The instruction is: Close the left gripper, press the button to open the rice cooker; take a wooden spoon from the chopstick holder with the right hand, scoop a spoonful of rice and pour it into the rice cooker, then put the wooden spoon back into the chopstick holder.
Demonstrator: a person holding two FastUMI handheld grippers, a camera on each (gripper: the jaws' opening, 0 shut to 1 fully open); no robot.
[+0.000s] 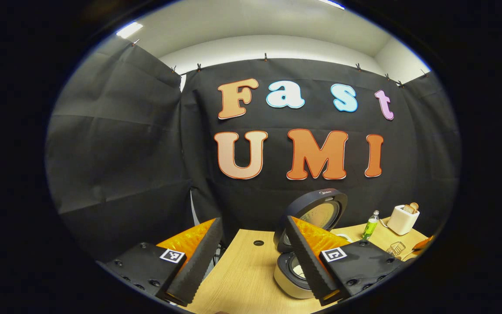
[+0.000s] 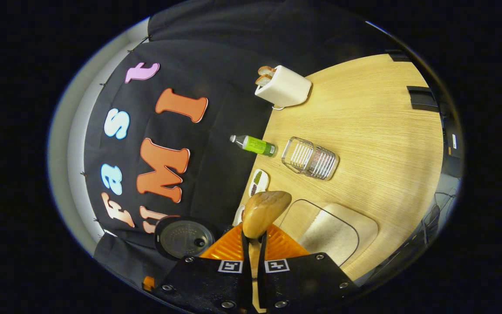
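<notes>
The rice cooker (image 1: 292, 274) stands on the wooden table (image 1: 242, 270) with its round lid (image 1: 316, 213) raised. My left gripper (image 1: 253, 226) is open, with nothing between its fingers, just left of the cooker; one finger (image 1: 307, 257) overlaps the cooker. My right gripper (image 2: 254, 240) is shut on the handle of a wooden spoon (image 2: 265, 211), whose bowl sticks out ahead of the fingers. The right gripper view is rolled sideways. The cooker's open lid (image 2: 184, 238) lies to the spoon's left there. The wire chopstick holder (image 2: 310, 164) stands beyond the spoon. A clear container of rice (image 2: 327, 233) sits close on the right.
A white toaster (image 2: 282, 87) with bread slices and a green bottle (image 2: 254, 145) stand by the black wall. A small white dish (image 2: 258, 182) lies near the spoon. In the left gripper view the bottle (image 1: 370, 225), toaster (image 1: 402, 219) and holder (image 1: 395, 248) sit right of the cooker.
</notes>
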